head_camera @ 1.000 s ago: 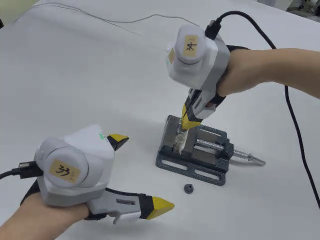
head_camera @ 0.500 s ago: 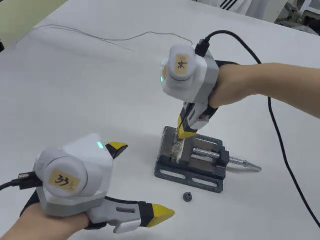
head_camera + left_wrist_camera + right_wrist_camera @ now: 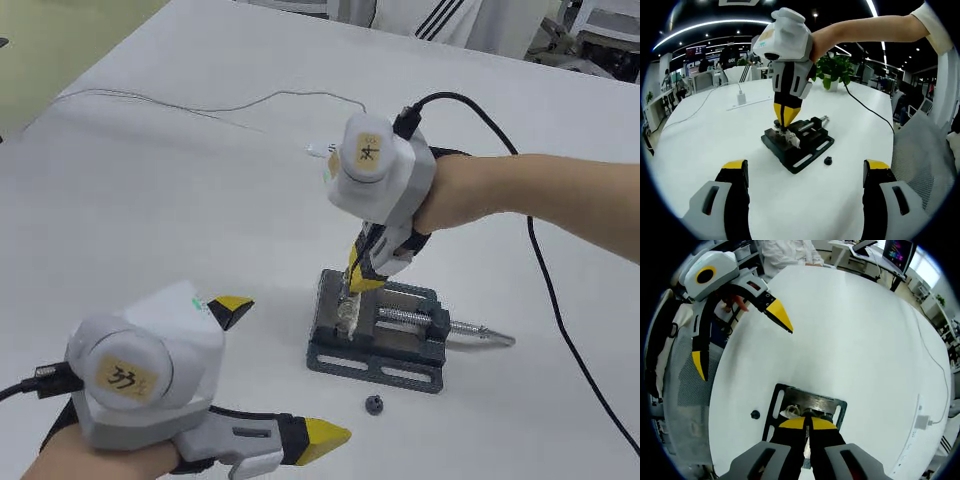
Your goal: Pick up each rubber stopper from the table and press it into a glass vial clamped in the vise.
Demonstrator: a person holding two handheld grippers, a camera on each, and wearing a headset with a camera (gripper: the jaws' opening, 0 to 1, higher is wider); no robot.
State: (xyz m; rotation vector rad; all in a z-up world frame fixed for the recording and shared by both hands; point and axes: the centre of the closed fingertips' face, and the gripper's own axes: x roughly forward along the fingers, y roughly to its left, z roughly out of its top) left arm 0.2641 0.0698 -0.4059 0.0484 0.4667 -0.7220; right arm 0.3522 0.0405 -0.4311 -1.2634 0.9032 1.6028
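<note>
right claw (image 3: 356, 284) clenched, jaws together in the right gripper view, tips pointing down right at the top of the vial (image 3: 346, 314). Can't tell if anything is pinched between them. Vial is clamped in the vise (image 3: 380, 350), at its 9 o'clock end in the head view; screw handle (image 3: 480, 333) sticks out at 3. One loose rubber stopper (image 3: 373, 404) on the counter (image 3: 200, 200), just beside the vise base at 6 o'clock, touching nothing. left claw (image 3: 280, 372) released, jaws wide apart, hovering at 8 o'clock from the vise, well apart from it.
</note>
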